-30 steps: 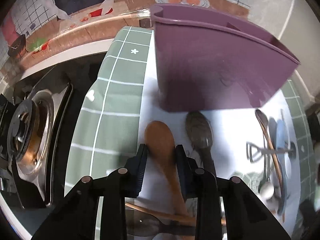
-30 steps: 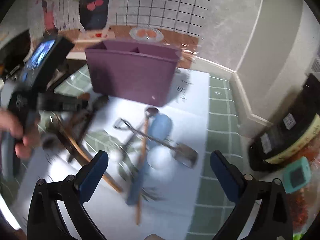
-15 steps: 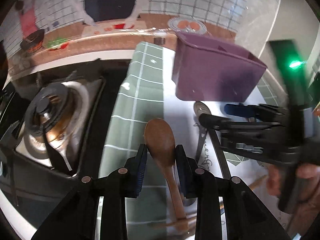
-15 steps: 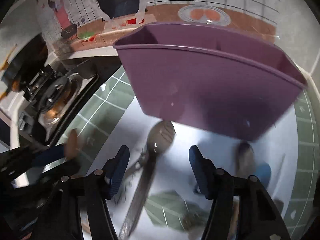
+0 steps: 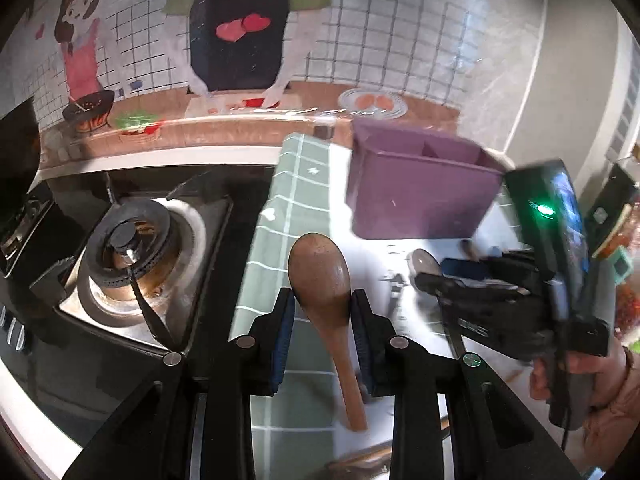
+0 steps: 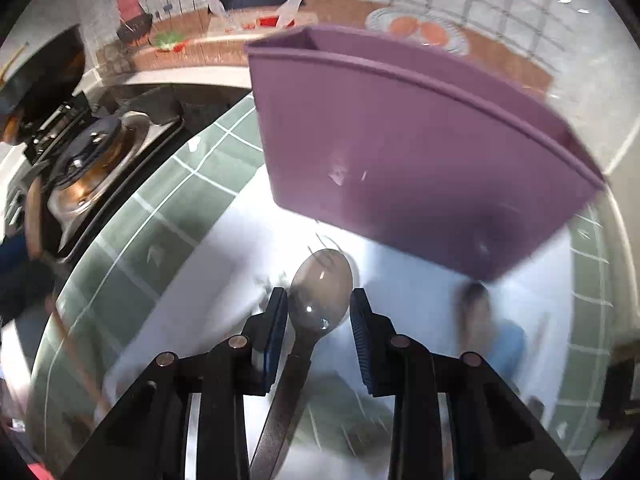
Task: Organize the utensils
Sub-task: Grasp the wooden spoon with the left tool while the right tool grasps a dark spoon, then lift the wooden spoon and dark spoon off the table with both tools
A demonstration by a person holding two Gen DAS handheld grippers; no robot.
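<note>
Both pairs of blue-padded fingers stand narrowed around a spoon. Largest in view is the green checked mat (image 5: 276,240) with its white centre panel, lying beside the gas burner (image 5: 128,248); on the mat's far part stands the purple utensil holder (image 5: 420,192), upright, with a divider showing inside its rim. Next in size, the right gripper (image 6: 319,312) reaches down just in front of that holder, held by a person's hand (image 5: 576,372) seen from the left wrist camera. Its jaws are closing, and a dark-handled spoon with a clear grey bowl (image 6: 320,292) lies between the pads, bowl forward toward the holder, handle running back under the gripper; whether the pads already press on it I cannot tell. The left gripper (image 5: 322,312) holds a wooden spoon (image 5: 320,276) lifted above the mat, its pads pressing the sides where bowl narrows to neck, bowl pointing ahead and the handle slanting back between the fingers.
</note>
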